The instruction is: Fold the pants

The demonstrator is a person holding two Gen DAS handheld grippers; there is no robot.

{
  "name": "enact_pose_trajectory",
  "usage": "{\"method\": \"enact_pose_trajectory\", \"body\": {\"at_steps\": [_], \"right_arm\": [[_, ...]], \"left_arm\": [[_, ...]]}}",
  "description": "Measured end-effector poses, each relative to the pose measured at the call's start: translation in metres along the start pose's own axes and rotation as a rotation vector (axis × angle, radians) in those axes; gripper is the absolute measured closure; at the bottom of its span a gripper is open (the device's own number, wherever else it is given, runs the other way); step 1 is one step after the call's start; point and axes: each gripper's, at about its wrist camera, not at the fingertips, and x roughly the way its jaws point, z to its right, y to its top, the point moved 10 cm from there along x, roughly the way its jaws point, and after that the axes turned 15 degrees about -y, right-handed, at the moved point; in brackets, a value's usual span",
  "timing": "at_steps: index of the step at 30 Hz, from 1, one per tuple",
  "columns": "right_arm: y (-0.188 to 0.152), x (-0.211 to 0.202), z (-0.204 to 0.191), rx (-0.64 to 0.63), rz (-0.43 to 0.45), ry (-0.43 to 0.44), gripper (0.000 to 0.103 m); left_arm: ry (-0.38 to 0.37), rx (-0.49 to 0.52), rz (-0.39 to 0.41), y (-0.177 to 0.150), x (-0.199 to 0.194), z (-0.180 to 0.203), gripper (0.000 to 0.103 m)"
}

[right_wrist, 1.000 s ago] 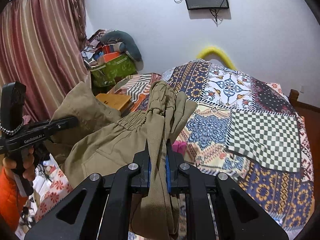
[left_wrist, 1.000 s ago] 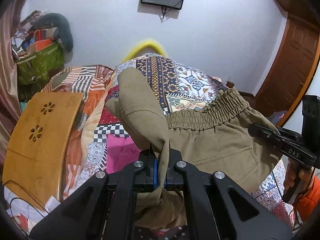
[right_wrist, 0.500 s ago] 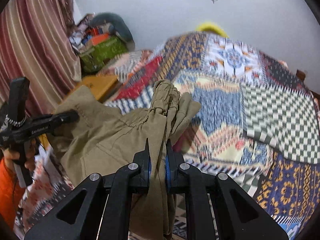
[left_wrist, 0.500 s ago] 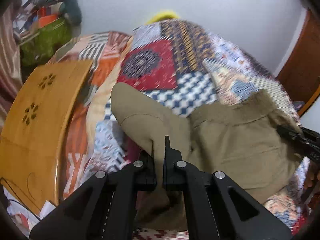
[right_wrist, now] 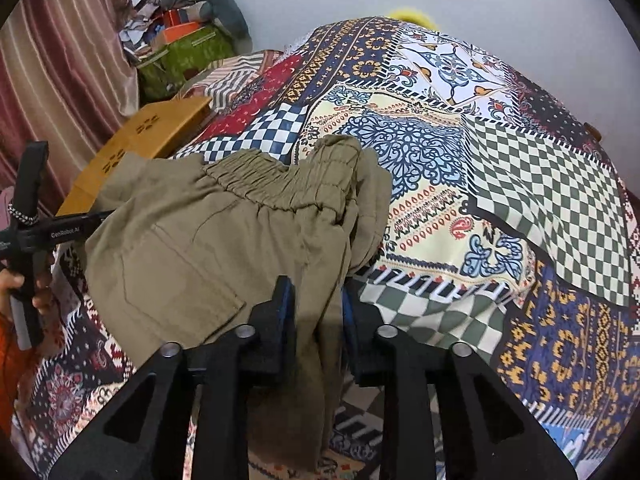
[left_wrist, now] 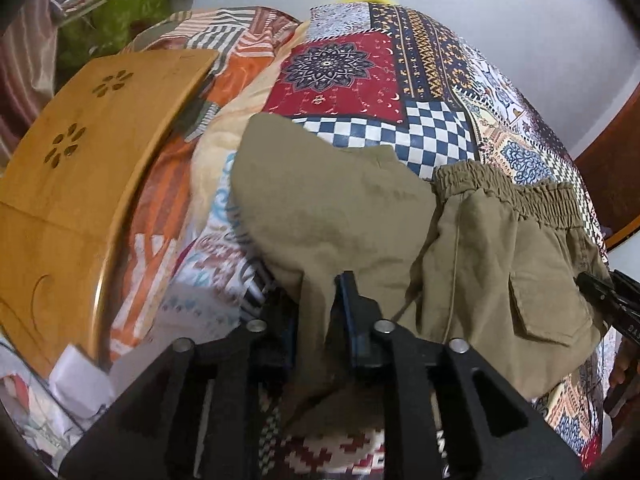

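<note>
Now both your grippers, left [left_wrist: 318,312] and right [right_wrist: 316,312], are opening, pants [left_wrist: 400,248] slack between the fingers; laid on quilt [right_wrist: 480,184], folding barely begun.

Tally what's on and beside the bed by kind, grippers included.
Grippers: 2, left gripper and right gripper, jaws opening around cloth
Khaki pants: 1
Patchwork bedspread: 1
Wooden lap tray: 1
Total: 5

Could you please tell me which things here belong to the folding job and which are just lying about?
In use: olive-green elastic-waist cotton pants; left hand-held gripper, right hand-held gripper, both opening around the fabric.
Lying about: wooden lap table with flower cut-outs; green patterned bag.
</note>
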Motion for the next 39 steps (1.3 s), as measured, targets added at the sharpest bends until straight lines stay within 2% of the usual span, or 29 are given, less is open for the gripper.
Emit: {"method": "enact_pose_trajectory", "body": {"at_steps": [2,4,11,16,20,25,30,36,39], "right_arm": [[-0.004,-0.004,0.001,-0.004,-0.005,-0.009,0.065],[-0.008,-0.011,0.003,-0.011,-0.001,-0.011,0.063],[-0.014,-0.045,0.008,0.009,0.019,0.004,0.063],[-0.010,-0.088,0.008,-0.002,0.102,0.005,0.063],[-0.004,-0.129,0.009,0.011,0.189,0.016,0.063],[0.007,-0.188,0.008,0.027,0.314,0.037,0.063],[0.012,-0.244,0.007,0.046,0.440,0.062,0.063],[0.007,-0.314,0.002,0.056,0.606,0.081,0.063],[0.001,-0.343,-0.002,0.057,0.673,0.086,0.063]], "left_arm": [[0.020,0.010,-0.008,-0.004,-0.007,0.000,0.080],[0.038,0.024,-0.013,-0.009,-0.015,0.002,0.080],[0.079,0.052,-0.011,-0.034,-0.051,0.013,0.080],[0.078,0.098,0.049,-0.038,-0.096,0.042,0.080],[0.070,0.169,0.145,-0.034,-0.145,0.083,0.080],[0.045,0.284,0.296,-0.029,-0.209,0.153,0.080],[0.007,0.372,0.430,-0.037,-0.267,0.218,0.080],[-0.014,0.426,0.587,-0.053,-0.324,0.270,0.080],[-0.048,0.435,0.645,-0.066,-0.344,0.290,0.080]]}}
